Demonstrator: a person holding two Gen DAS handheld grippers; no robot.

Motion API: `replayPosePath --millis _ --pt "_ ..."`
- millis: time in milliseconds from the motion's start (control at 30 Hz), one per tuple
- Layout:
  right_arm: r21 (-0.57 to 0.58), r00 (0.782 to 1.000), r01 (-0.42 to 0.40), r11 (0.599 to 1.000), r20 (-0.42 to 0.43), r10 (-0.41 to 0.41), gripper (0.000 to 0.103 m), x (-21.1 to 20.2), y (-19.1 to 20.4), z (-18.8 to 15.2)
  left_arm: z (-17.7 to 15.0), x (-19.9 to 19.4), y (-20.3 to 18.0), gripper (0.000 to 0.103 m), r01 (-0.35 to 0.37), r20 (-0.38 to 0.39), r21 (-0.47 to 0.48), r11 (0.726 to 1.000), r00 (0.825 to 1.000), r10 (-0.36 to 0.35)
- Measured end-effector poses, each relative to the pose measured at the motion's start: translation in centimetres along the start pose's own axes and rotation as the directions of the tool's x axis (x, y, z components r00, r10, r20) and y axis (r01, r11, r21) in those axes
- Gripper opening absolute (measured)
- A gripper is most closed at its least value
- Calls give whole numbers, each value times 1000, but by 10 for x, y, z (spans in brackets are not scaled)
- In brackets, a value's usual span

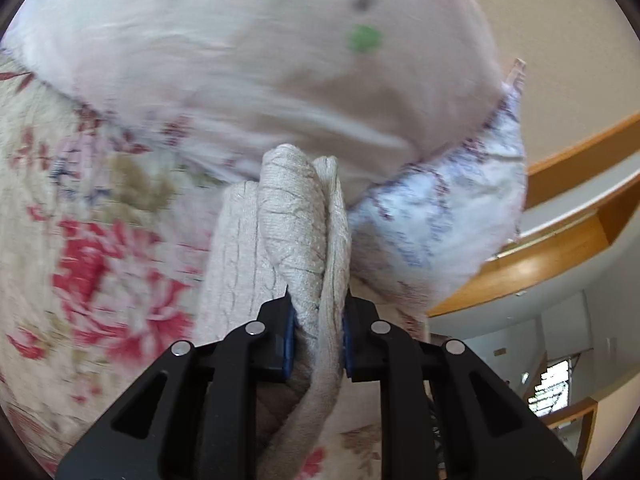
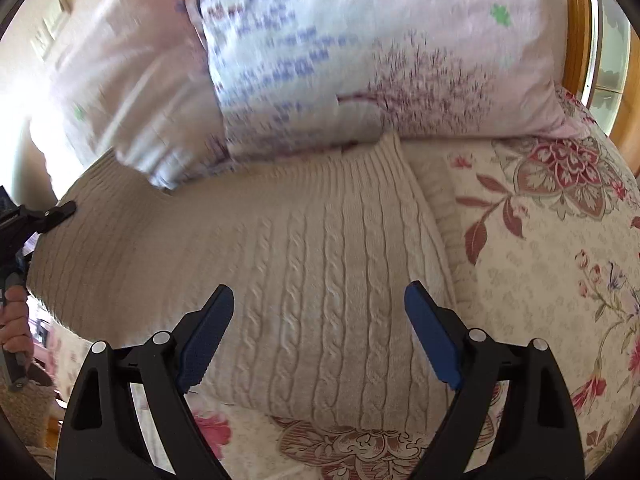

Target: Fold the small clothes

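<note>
1. The sweater (image 2: 288, 264), one cream cable-knit piece, lay spread across the floral quilt (image 2: 540, 280), its far edge touching the pillows (image 2: 360, 60) and its near edge ending just ahead of the right gripper (image 2: 320, 320).
2. On the sweater's right side a ribbed edge ran down toward the quilt, with bare quilt beyond it; that was the open room on the right.
3. At the far left of the right wrist view, the left gripper (image 2: 60, 210) met the sweater's left edge, with a hand (image 2: 16, 328) below it on the handle.
4. The left gripper (image 1: 318, 332) was clamped on a bunched fold of the sweater (image 1: 296, 232), the knit filling the narrow gap between its blue pads (image 1: 289, 340).
5. The right gripper stood wide apart, nothing between its blue pads (image 2: 432, 336), hovering over the sweater's near part; I could not tell whether it touched the knit.
6. Two pillows lay at the head of the quilt: a pink one (image 2: 132, 80) to the left and a patterned one overlapping it.
7. Beyond the quilt in the left wrist view, a wooden railing (image 1: 560, 252) edged a drop to a lower floor.
8. No containers showed.
</note>
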State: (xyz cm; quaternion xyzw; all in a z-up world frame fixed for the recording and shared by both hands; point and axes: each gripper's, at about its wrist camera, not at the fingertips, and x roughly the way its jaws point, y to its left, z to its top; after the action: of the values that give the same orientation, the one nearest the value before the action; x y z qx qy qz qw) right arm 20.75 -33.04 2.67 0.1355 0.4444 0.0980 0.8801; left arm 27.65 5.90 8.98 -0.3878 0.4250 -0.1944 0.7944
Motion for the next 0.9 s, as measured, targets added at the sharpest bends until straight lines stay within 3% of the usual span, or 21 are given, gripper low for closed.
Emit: replayPosePath --millis 200,333,433,500,533,633,667,767,900 --pt "88 983 -181 979 5 182 89 -11 -16 12 -38 70 -52 17 83 -98 -22 996 992 -85" --pt "166 964 -256 952 -22 263 89 -6 -26 15 -74 130 -52 21 23 -243 -28 999 970 -29" --pt "233 947 -304 924 -36 320 89 -4 -36 16 -83 134 -46 27 87 -273 -79 993 956 -106" --pt "272 932 -338 901 -33 360 88 -5 -42 18 -76 120 -51 49 133 -256 -57 990 956 -143" --pt "290 924 -355 889 -34 380 87 -4 -46 19 -71 109 -52 54 135 -227 -29 990 964 -138" --pt "346 900 -387 855 -60 432 79 6 -47 27 -54 77 -57 63 65 -116 86 994 992 -55" --pt "360 897 -383 851 -75 435 76 10 -47 28 -52 68 -56 65 -1 -80 133 991 997 12" --pt "401 877 -385 831 -122 465 69 27 -44 31 -54 57 -38 66 -206 -27 230 951 976 218" --pt "409 856 -385 827 -177 486 69 43 -32 30 -65 59 -6 66 -280 -60 191 941 953 296"
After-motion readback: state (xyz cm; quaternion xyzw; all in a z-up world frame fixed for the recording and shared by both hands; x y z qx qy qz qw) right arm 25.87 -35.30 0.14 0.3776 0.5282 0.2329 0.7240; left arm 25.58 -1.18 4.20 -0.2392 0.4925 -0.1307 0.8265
